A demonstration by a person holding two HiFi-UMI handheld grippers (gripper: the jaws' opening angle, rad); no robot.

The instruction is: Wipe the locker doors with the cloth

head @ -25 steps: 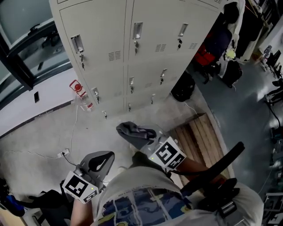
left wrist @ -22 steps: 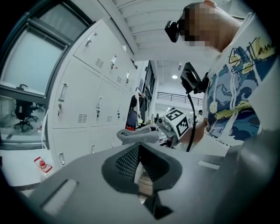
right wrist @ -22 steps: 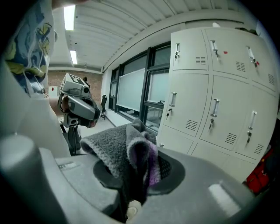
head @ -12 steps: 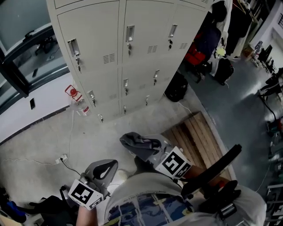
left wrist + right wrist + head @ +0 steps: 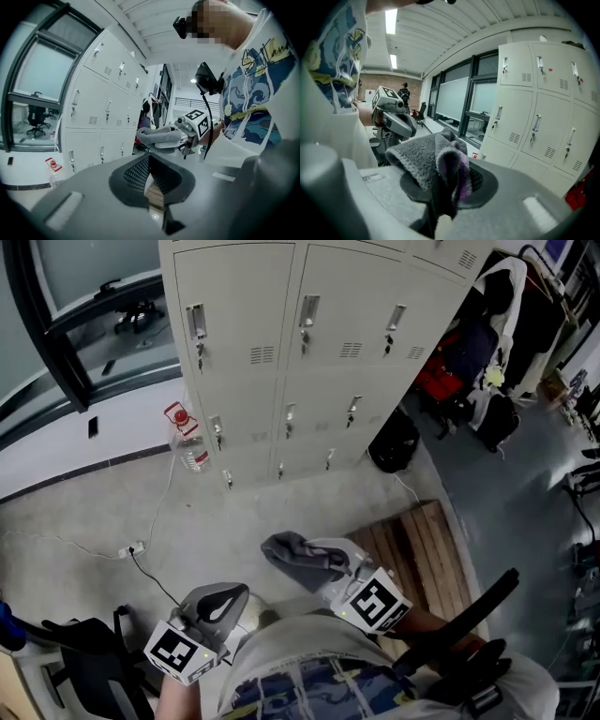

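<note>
Right gripper (image 5: 443,190), fingers pinching a bunched grey cloth (image 5: 426,161), left gripper (image 5: 149,180), fingers pressed together, empty, both well apart from the beige locker doors (image 5: 319,362)

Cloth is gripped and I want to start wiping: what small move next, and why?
Probably carry the right gripper forward and up toward the locker doors: it is shut on the cloth, but the cloth sits well short of the doors.

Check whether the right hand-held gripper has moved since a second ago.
Yes, slightly. In the head view the right hand-held gripper, shut on the cloth, now sits a little farther from the lockers, back toward the person.
</note>
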